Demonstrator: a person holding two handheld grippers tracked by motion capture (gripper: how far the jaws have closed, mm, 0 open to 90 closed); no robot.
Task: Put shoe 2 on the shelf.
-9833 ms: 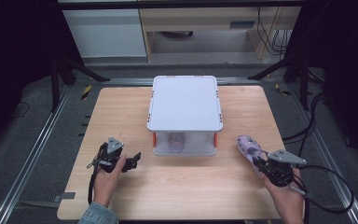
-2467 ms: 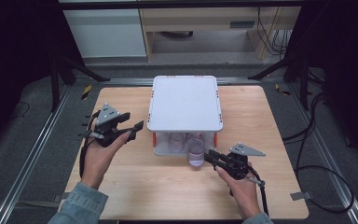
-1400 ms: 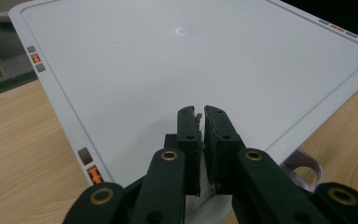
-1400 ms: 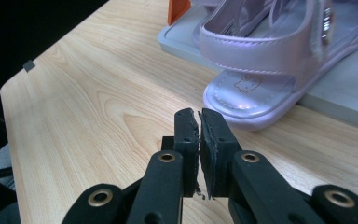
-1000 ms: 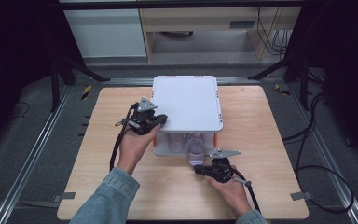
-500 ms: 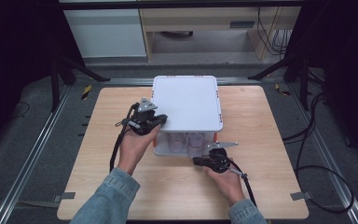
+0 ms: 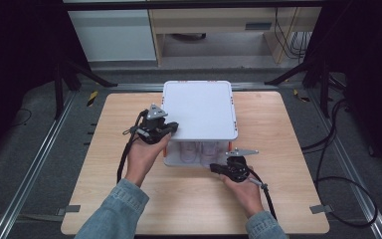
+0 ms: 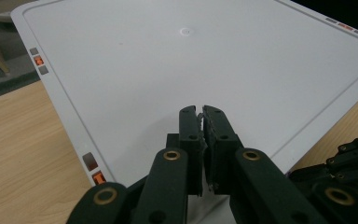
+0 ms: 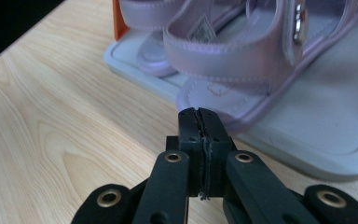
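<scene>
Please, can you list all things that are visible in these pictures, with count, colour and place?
white plastic two-level shoe rack with orange corner posts: one, white, centre of table, far half.
pale lilac strappy sandals: two, lilac, on the rack's lower shelf; the nearer heel juts over its front edge.
light wooden table: one, light wood, under everything.
left tool: one, black, jaws shut, tips on the rack's top panel near its corner.
right tool: one, black, jaws shut, at the heel of the nearer sandal.
</scene>
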